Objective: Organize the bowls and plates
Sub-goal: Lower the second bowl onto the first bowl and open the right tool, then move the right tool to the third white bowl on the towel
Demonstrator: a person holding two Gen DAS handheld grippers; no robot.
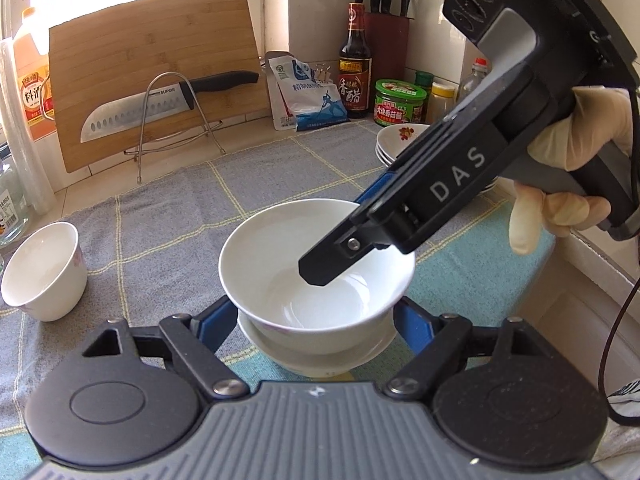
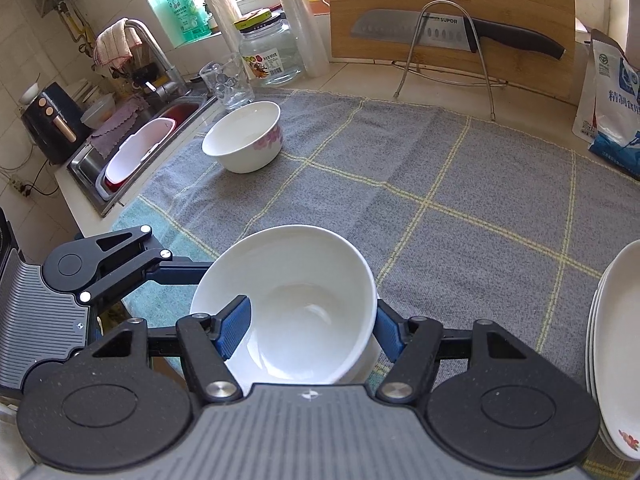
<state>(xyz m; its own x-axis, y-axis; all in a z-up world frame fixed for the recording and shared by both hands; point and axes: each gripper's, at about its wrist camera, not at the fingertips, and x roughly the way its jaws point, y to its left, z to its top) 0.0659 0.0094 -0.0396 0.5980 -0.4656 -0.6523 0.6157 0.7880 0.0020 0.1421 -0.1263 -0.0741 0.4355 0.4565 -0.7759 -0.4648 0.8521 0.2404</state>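
Note:
A white bowl (image 1: 316, 264) sits nested on another white bowl (image 1: 320, 354) on the checked cloth. My left gripper (image 1: 316, 320) straddles the stack, its blue fingers (image 1: 218, 322) close to each side of the lower bowl; contact is not clear. My right gripper (image 2: 312, 326) has one finger inside the top bowl (image 2: 288, 304) and one outside, over the rim wall. In the left wrist view the right gripper (image 1: 360, 224) reaches in from the right. A third white bowl (image 1: 44, 270) with pink flowers stands at the left, also in the right wrist view (image 2: 244, 138).
A stack of white plates (image 1: 400, 140) stands at the back right, also in the right wrist view (image 2: 616, 352). A cutting board (image 1: 156, 72) with a knife (image 1: 160, 104) on a wire stand leans at the back. Bottles, jars and a salt bag (image 1: 308, 96) line the wall. The sink (image 2: 132, 152) lies left.

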